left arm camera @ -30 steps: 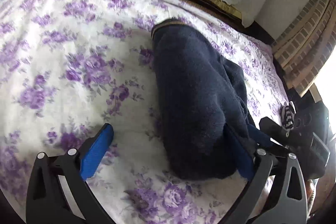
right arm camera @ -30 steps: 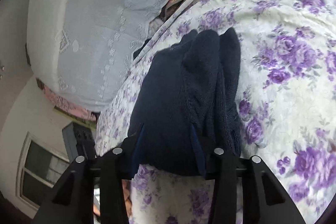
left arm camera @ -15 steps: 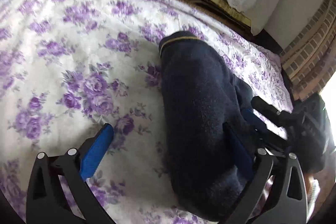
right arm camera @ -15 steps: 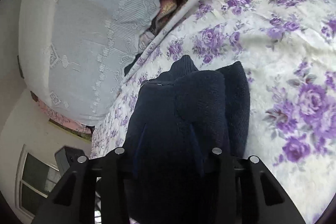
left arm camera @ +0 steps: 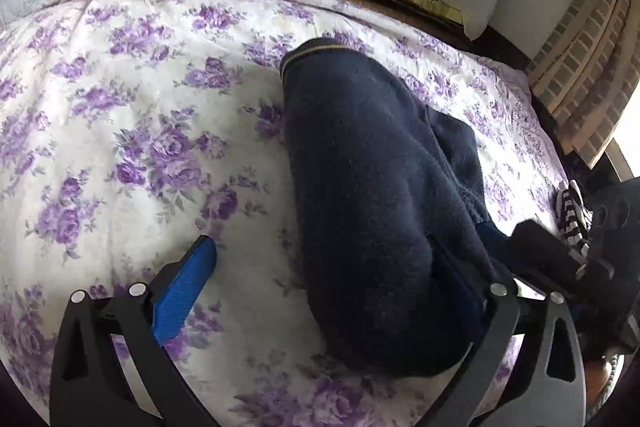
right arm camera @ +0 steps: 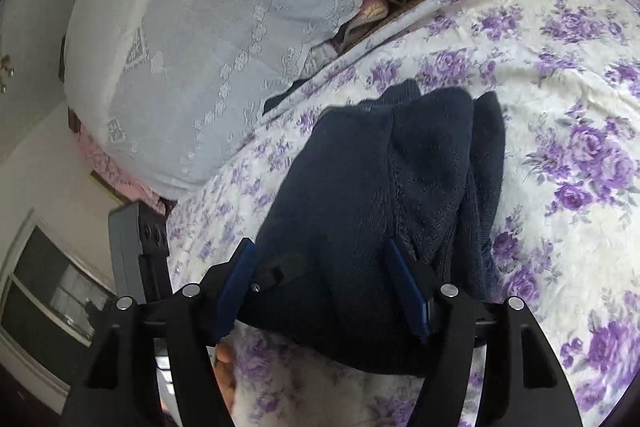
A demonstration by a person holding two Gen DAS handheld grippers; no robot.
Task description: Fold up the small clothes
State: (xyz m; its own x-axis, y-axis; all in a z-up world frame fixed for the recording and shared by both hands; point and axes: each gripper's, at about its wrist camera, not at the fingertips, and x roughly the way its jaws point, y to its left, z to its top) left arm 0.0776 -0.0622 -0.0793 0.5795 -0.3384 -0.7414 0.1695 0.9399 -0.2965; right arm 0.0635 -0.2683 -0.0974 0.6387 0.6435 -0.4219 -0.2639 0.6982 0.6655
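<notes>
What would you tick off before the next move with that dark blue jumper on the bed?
1. Navy jumper folded into a bundle: ok.
2. Jumper resting on the floral bedspread: ok.
3. Left gripper jaws wide open: ok.
4. Right gripper letting go: its jaws have just been opening, with the jumper between them: ok.
5. Right jaws fully clear of the knit: cannot tell.

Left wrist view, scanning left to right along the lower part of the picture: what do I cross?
Blue pad of one finger → bare floral bedspread → folded navy garment → the right gripper → striped cloth.
</notes>
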